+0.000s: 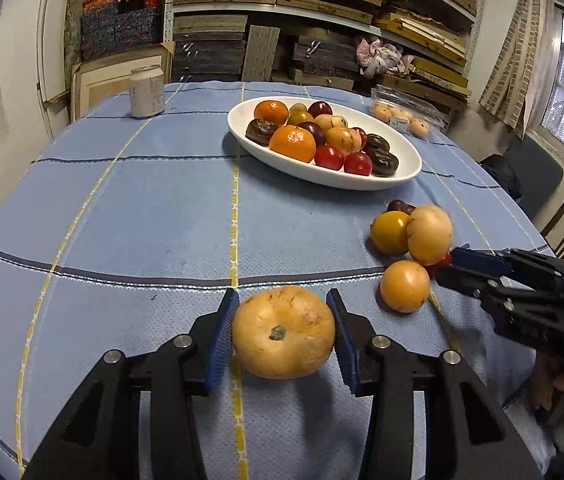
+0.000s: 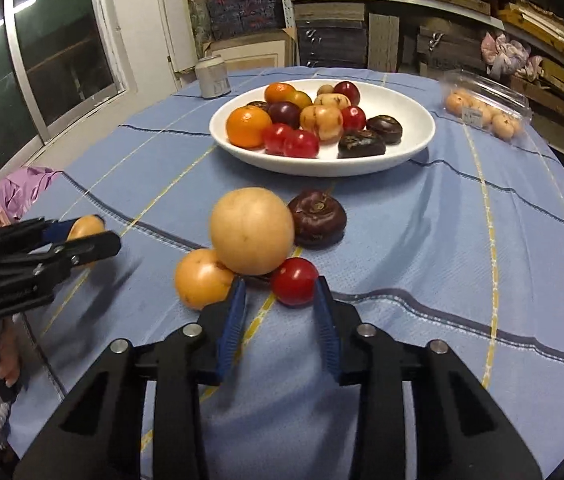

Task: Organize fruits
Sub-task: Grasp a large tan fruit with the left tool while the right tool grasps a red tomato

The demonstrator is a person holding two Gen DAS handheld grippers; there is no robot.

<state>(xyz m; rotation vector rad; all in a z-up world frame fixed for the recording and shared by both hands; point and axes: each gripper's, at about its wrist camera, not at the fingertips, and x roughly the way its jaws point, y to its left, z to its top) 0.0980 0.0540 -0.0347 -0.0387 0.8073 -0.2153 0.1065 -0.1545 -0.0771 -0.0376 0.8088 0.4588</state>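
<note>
A white oval bowl (image 1: pixel 401 176) (image 2: pixel 421 120) holds several fruits at the table's far middle. My left gripper (image 1: pixel 283 300) has its blue pads on both sides of a tan round fruit (image 1: pixel 283 332); small gaps show, and the fruit rests on the cloth. It also shows in the right wrist view (image 2: pixel 86 227). My right gripper (image 2: pixel 280 286) is open, its tips around a small red fruit (image 2: pixel 293 286). Just beyond lie a large tan fruit (image 2: pixel 252 230), an orange fruit (image 2: pixel 202 278) and a dark purple fruit (image 2: pixel 317 218). The right gripper shows in the left view (image 1: pixel 447 266).
A blue checked tablecloth (image 1: pixel 142 220) covers the round table. A drink can (image 1: pixel 146 90) stands at the far left. A clear plastic box of fruit (image 2: pixel 485 110) lies at the far right. Shelves of boxes stand behind. A pink bag (image 2: pixel 22 192) lies at the left edge.
</note>
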